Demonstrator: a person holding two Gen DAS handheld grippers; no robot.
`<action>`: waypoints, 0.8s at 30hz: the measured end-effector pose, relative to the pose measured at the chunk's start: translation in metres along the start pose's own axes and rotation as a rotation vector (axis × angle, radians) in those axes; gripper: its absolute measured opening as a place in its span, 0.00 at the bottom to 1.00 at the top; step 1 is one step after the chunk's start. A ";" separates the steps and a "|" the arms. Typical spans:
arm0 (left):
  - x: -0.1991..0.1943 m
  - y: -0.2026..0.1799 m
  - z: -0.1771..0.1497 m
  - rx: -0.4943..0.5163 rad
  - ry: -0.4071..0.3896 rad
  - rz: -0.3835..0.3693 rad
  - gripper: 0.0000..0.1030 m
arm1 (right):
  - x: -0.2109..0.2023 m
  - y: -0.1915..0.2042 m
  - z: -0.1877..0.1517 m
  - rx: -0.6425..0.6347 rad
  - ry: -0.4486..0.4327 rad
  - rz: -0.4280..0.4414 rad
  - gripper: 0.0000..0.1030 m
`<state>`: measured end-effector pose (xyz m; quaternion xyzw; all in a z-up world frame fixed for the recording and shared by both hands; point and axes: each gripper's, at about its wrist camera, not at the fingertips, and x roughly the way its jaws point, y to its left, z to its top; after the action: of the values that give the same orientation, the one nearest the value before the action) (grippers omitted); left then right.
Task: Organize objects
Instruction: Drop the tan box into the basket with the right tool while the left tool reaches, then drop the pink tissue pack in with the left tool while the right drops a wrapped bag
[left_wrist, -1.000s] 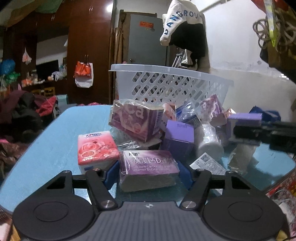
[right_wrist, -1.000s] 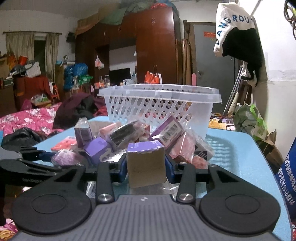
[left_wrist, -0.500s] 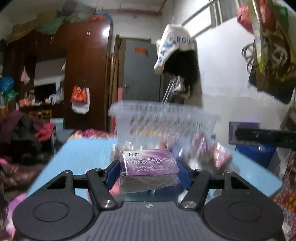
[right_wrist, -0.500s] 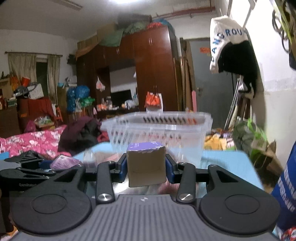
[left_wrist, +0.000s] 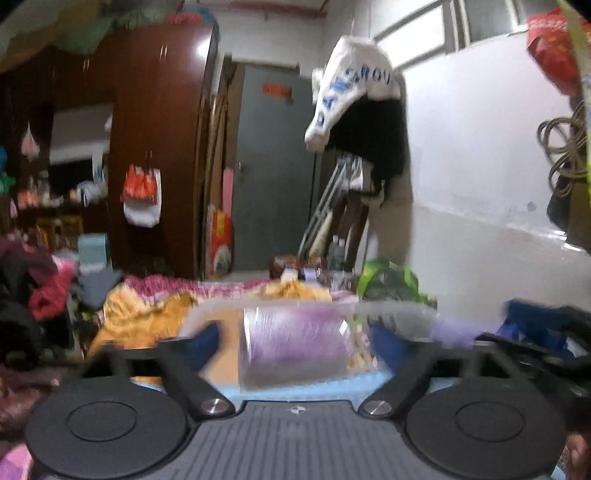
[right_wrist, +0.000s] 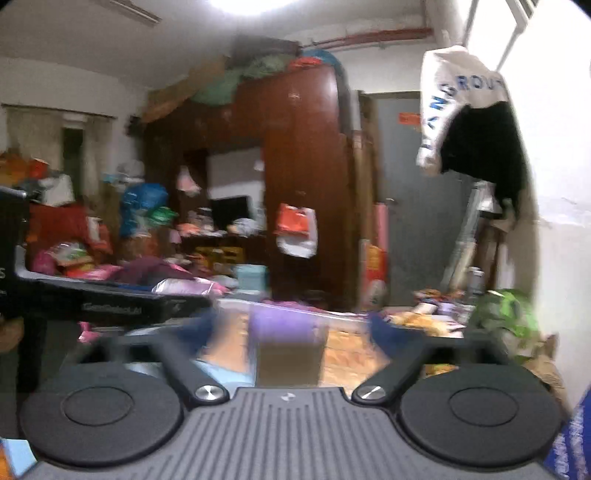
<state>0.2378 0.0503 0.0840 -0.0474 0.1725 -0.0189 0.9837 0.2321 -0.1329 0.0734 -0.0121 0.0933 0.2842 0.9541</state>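
Both grippers have just opened, and this is the main change. Half a second ago the left gripper was clamped on the purple box and the right gripper on the brown box; now each pair of blue pads stands clearly apart from its box, with a gap on both sides. The boxes are between the open fingers, blurred, and seem to be falling or just released.

The view has also risen: one second ago the pile on the blue table filled the frame, and now only the pale rim of the basket shows low in the picture, just behind and around the boxes. In the right view the rim crosses behind the brown box.

I judge that both boxes are being dropped into the basket, though the blur hides whether they land inside. If so, two items are done, and the grippers must return to the pile for the rest.
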 end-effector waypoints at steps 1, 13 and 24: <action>-0.005 0.002 -0.003 -0.002 -0.013 -0.011 1.00 | -0.010 -0.001 0.003 -0.008 -0.018 -0.019 1.00; -0.149 0.036 -0.126 0.014 -0.144 0.068 1.00 | -0.128 0.011 -0.104 -0.002 0.034 0.029 1.00; -0.111 0.043 -0.175 0.023 0.053 0.042 0.98 | -0.097 0.034 -0.135 -0.056 0.138 0.026 1.00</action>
<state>0.0747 0.0842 -0.0468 -0.0320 0.1991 -0.0016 0.9795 0.1114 -0.1669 -0.0401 -0.0572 0.1508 0.2974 0.9410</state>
